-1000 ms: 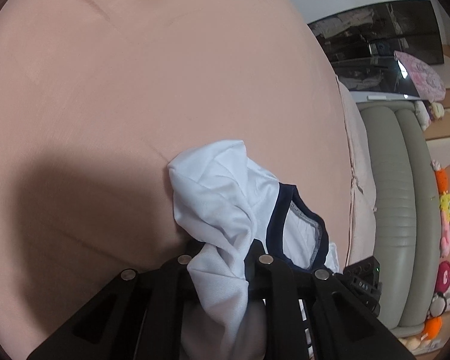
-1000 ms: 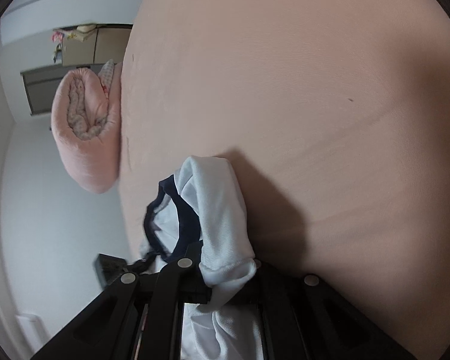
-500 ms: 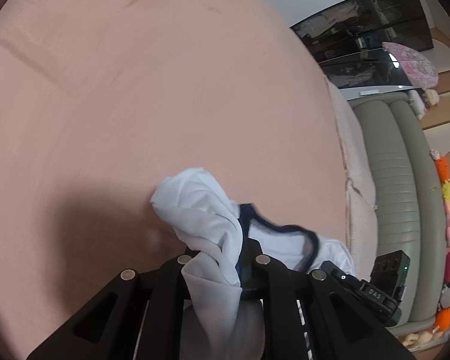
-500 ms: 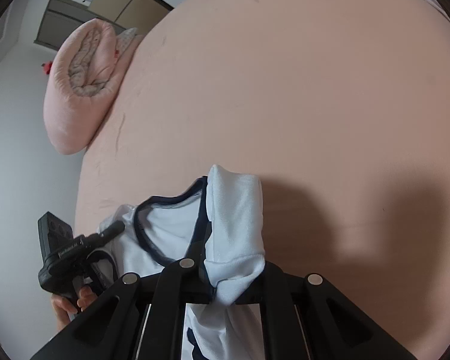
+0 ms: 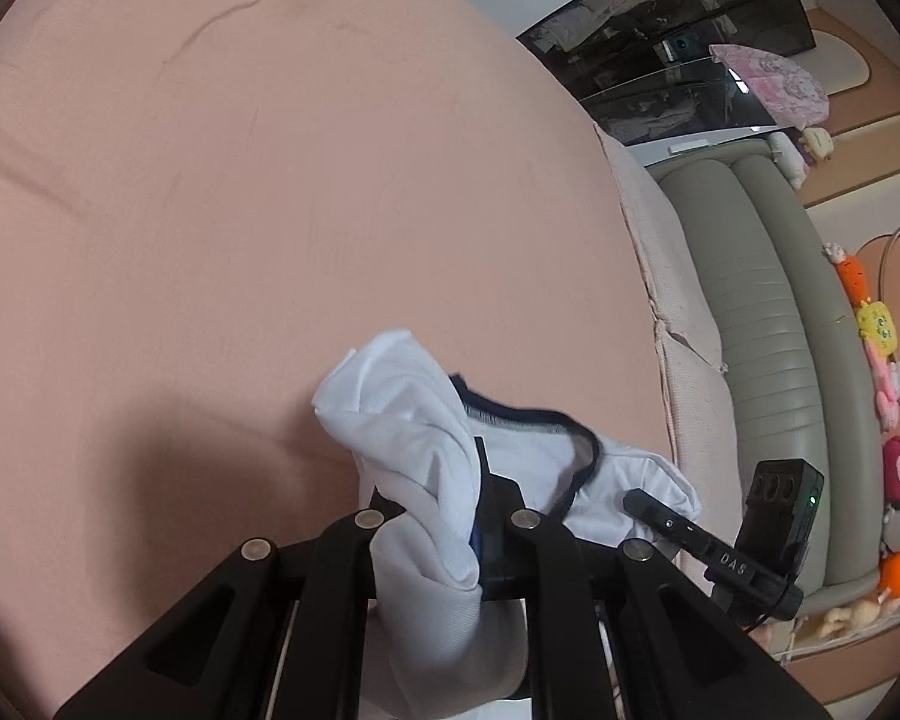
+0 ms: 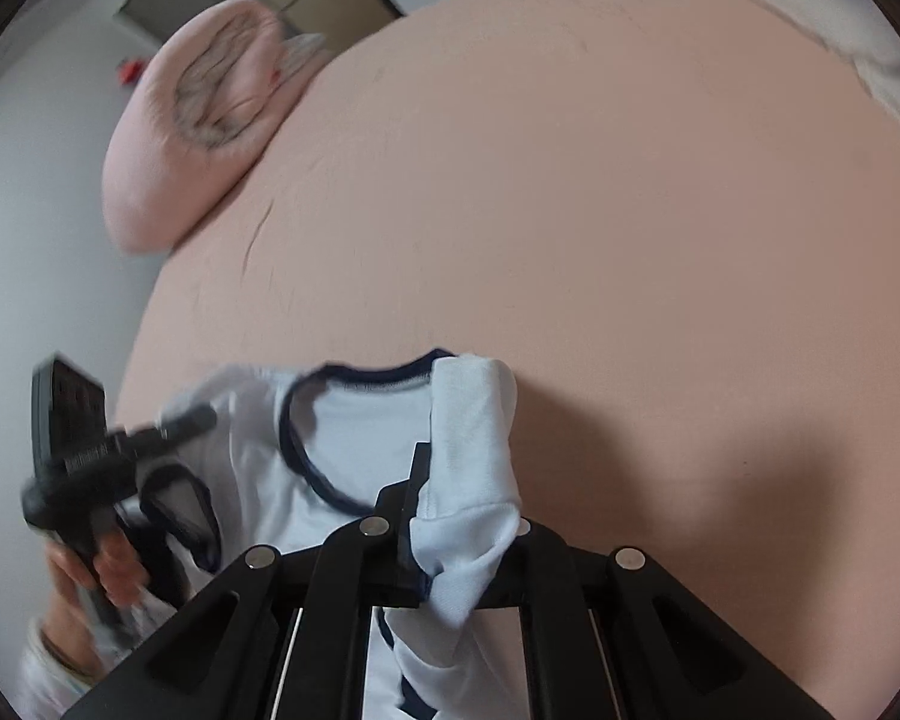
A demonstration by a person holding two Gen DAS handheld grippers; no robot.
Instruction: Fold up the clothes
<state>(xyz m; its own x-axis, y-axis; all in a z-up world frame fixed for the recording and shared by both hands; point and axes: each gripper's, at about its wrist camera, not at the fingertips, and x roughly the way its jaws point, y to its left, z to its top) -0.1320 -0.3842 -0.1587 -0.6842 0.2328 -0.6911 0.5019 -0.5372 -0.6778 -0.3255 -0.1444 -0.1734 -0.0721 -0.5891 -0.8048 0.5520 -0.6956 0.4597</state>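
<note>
While both the left gripper (image 5: 444, 516) and right gripper (image 6: 450, 516) pinch the shirt (image 6: 360, 438) by its shoulders, bare bedsheet (image 6: 630, 210) spreads beyond.

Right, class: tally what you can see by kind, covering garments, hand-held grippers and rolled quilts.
Garments: 1, the white shirt with navy collar
Hand-held grippers: 2, left hand-held gripper, right hand-held gripper
Rolled quilts: 1, pink quilt
Total: 4

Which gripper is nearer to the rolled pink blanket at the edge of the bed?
Left. The rolled pink blanket lies off to the left; the left gripper is on that side, the right gripper farther away. Both hold the white shirt.
</note>
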